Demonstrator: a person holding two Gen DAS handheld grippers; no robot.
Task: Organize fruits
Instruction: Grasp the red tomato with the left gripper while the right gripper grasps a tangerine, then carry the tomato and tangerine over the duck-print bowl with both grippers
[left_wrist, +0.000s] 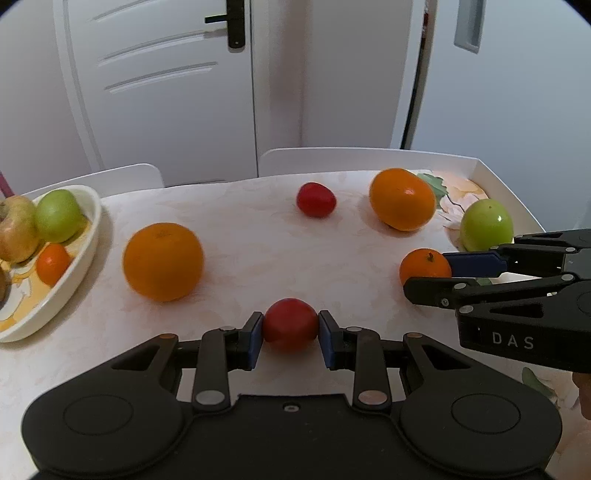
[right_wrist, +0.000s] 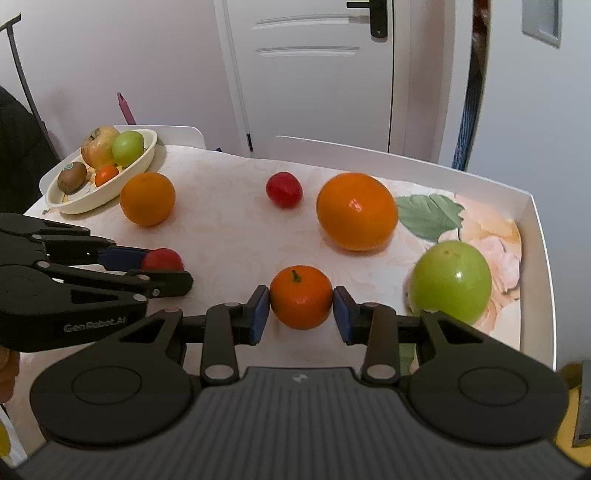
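My left gripper (left_wrist: 290, 334) is shut on a small red fruit (left_wrist: 290, 323) resting on the table; it also shows in the right wrist view (right_wrist: 162, 260). My right gripper (right_wrist: 301, 310) straddles a small mandarin (right_wrist: 301, 296), pads close beside it with a slight gap on the right; the mandarin also shows in the left wrist view (left_wrist: 424, 266). A cream bowl (right_wrist: 142, 162) at the far left holds two apples, a kiwi and a small mandarin. Loose on the table lie two oranges (right_wrist: 357, 211) (right_wrist: 147, 198), another red fruit (right_wrist: 283, 189) and a green apple (right_wrist: 451, 281).
The table (right_wrist: 221, 229) has a pale floral cloth and a raised white rim (right_wrist: 539, 258) along the right and back. White chair backs (left_wrist: 332, 158) stand behind it, with a white door (right_wrist: 314, 74) beyond. The bowl also appears in the left wrist view (left_wrist: 83, 243).
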